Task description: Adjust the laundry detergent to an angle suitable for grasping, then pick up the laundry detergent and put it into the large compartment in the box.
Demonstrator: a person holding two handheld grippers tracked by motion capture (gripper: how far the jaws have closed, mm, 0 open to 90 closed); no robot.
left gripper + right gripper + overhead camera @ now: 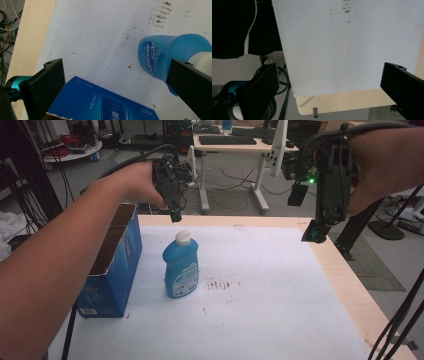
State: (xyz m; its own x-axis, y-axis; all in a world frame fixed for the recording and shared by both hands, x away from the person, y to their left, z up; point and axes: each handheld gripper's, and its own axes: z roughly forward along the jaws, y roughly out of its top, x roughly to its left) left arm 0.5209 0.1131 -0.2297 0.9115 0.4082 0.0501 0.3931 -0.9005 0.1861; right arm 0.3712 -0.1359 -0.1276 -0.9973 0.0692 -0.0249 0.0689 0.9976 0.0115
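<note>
Both tongs hover released above the counter (280, 320): left tongs (175, 214) at 11 o'clock above the upright blue bottle (180, 266), just beside the open box (111, 265); right tongs (315, 231) at 2 o'clock.

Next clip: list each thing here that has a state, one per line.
Bottle: upright on the white sheet, cap shut.
Box: standing left of the bottle, top open.
Left gripper: open, above the bottle, holding nothing.
Right gripper: open, in the air over the table's far right, holding nothing.
</note>
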